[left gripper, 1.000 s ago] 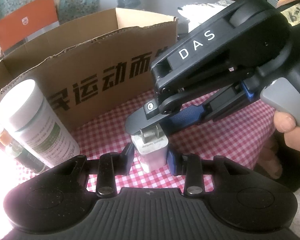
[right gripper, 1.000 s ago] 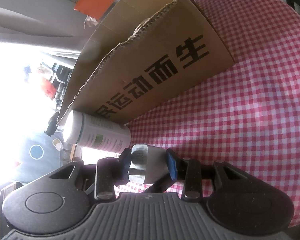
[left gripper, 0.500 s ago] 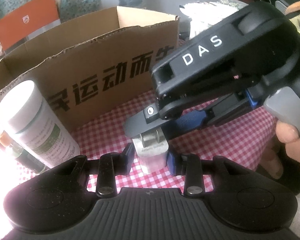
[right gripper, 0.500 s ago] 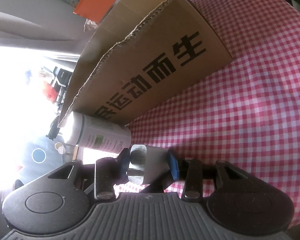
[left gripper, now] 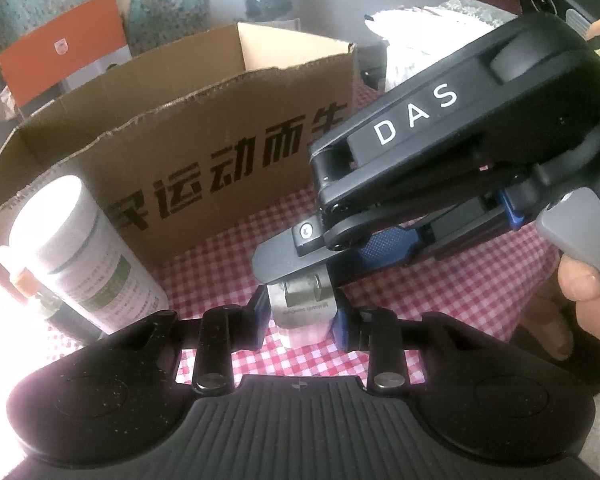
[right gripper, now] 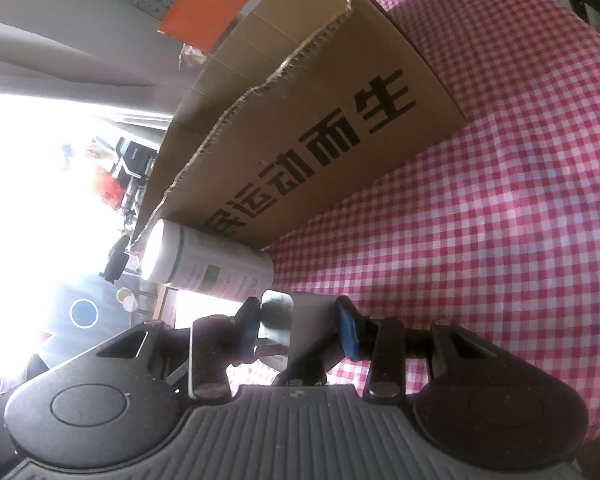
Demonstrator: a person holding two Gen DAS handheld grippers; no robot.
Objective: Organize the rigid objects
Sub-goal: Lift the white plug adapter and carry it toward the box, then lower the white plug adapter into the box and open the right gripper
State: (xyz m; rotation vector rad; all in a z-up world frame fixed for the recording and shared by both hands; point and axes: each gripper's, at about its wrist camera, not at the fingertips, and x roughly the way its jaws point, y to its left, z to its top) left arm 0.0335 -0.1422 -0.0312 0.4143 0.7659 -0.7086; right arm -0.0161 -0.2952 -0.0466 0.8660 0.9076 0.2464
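- compared with a second ago, my left gripper has closed in a touch on the white charger plug; the plug sits a little lower between its pads than it did.
- the right gripper has moved further over the plug, its flat finger now covering more of the prongs in the left view.
- left gripper: clenched on the plug body, one pad on each side, angled down at the red checked tablecloth.
- right gripper: comes in from the right, rolled on its side, jaws around the same plug; both pads look to touch it.
- a hand grips the right tool's grey handle.
- the plug is just above the cloth, in front of the cardboard box, with the white bottle to its left.
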